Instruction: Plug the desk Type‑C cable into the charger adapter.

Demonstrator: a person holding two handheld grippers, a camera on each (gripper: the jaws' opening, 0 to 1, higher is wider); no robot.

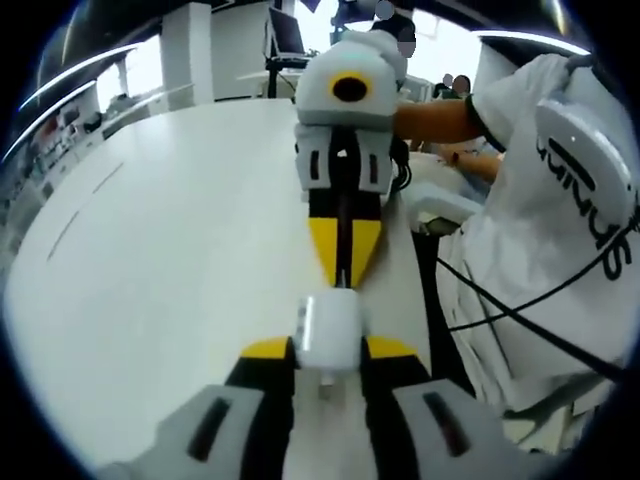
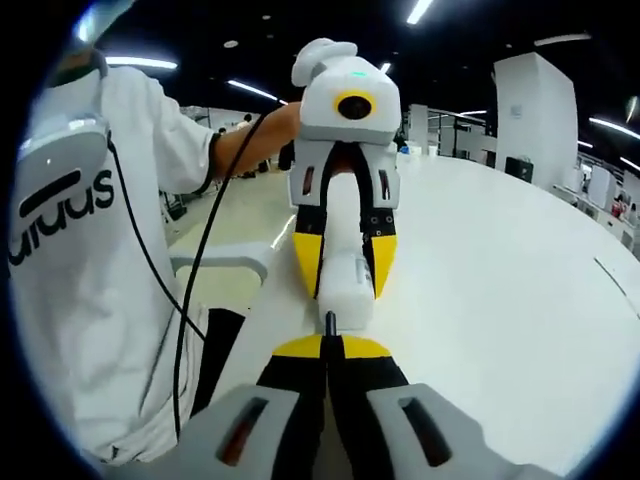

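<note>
Both grippers are working over a big white table (image 1: 150,260) w/ a rounded edge, in a large open room – dark ceiling w/ strip lights (image 2: 425,10), white pillars (image 2: 535,105), a monitor (image 1: 287,32) far back. People are standing in the bkgd, too small to make out.

Left gripper (image 1: 328,350) is pinching the white charger adapter (image 1: 330,330) between its yellow-tipped jaws; the adapter is sitting upright just above the table, its port end facing the right gripper (image 1: 343,255) opposite. In the right gripper view the right gripper (image 2: 330,345) has its jaws pressed together on a thin dark bit – the Type-C cable (image 2: 330,322) plug, tip just poking out and sitting right at the adapter (image 2: 342,255). Can't tell whether it's touching or already entering the port; the port itself is hidden.

A black cord (image 2: 195,290) is hanging past the person's white T-shirt (image 2: 90,300); its lower end is cut off. Shirt lettering is partly readable – looks like "unus" – rest is cut off by the view edge.
</note>
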